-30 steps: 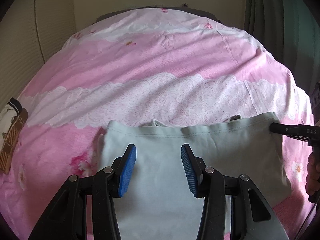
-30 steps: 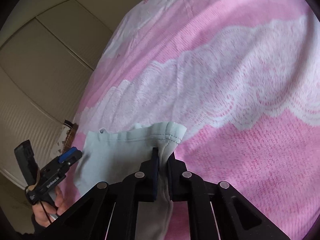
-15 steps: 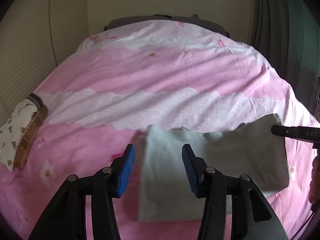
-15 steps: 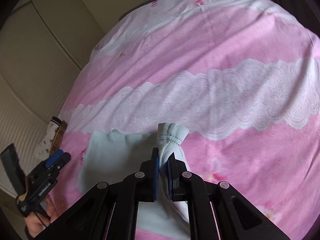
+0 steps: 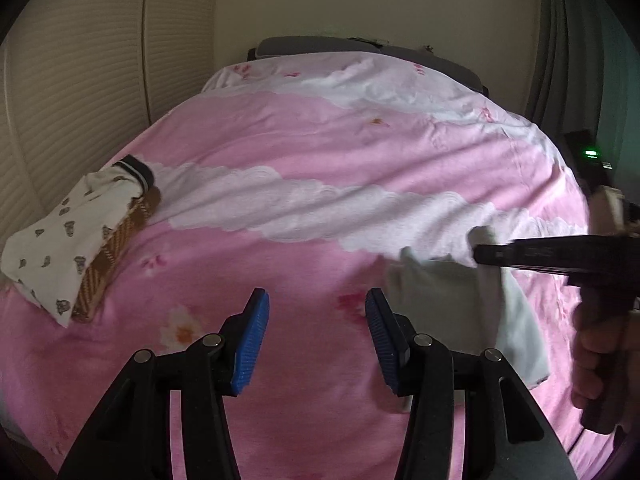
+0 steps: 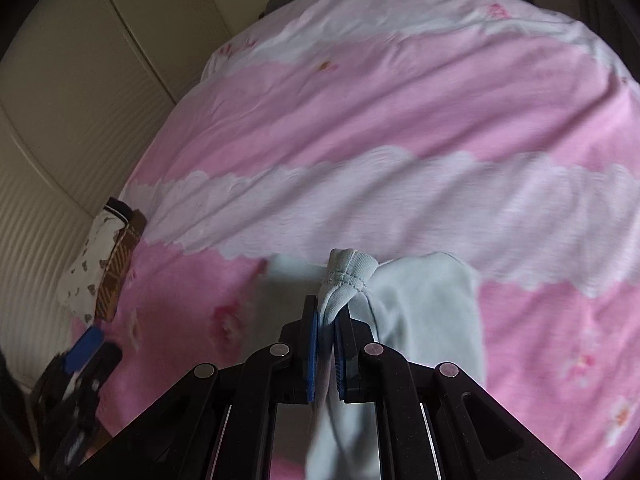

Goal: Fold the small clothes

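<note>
Left wrist view: the left tongs [image 5: 316, 336] stand partly open with ribbed blue pads [image 5: 252, 340], gripping nothing, above a pink and white bedspread [image 5: 280, 152] with scalloped, lace-like bands. A pale grey-green garment [image 5: 440, 300] lies to their right. Folded printed clothes [image 5: 60, 240] sit far left.

Right wrist view: the right tongs [image 6: 326, 344] are clamped tight on a bunched, stitched hem of the soft garment [image 6: 424, 304], which drapes down onto the bedspread [image 6: 400, 120].

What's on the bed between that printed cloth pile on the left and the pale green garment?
Nothing but bare pink bedspread. The left wrist view shows it, between the printed pile and the pale green garment.
</note>
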`<action>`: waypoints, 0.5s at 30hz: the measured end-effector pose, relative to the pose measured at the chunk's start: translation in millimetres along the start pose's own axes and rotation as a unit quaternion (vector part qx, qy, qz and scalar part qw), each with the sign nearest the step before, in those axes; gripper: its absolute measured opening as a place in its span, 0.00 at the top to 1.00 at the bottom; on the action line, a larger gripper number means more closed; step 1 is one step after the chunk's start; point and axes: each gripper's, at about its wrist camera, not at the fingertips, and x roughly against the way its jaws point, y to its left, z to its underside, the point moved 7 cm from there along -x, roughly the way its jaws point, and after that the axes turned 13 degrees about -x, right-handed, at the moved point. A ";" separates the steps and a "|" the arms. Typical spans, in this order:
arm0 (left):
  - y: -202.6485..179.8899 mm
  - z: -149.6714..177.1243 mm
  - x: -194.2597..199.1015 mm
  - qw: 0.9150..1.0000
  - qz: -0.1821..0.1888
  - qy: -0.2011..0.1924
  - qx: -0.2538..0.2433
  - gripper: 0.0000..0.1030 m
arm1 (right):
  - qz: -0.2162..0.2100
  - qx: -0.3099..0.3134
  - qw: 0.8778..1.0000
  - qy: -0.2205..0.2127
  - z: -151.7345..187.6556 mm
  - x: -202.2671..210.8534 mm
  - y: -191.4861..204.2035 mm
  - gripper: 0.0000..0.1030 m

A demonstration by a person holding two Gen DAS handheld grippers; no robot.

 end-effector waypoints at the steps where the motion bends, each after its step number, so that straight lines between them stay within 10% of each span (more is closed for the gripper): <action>1: 6.2 1.8 0.0 1.000 -0.002 -0.001 0.002 0.52 | 0.001 0.001 1.000 0.007 -2.1 -11.5 9.4 0.92; 15: 17.9 20.0 -18.0 1.000 0.014 0.014 0.014 0.52 | 0.026 0.034 0.997 0.058 5.4 -84.4 44.7 0.90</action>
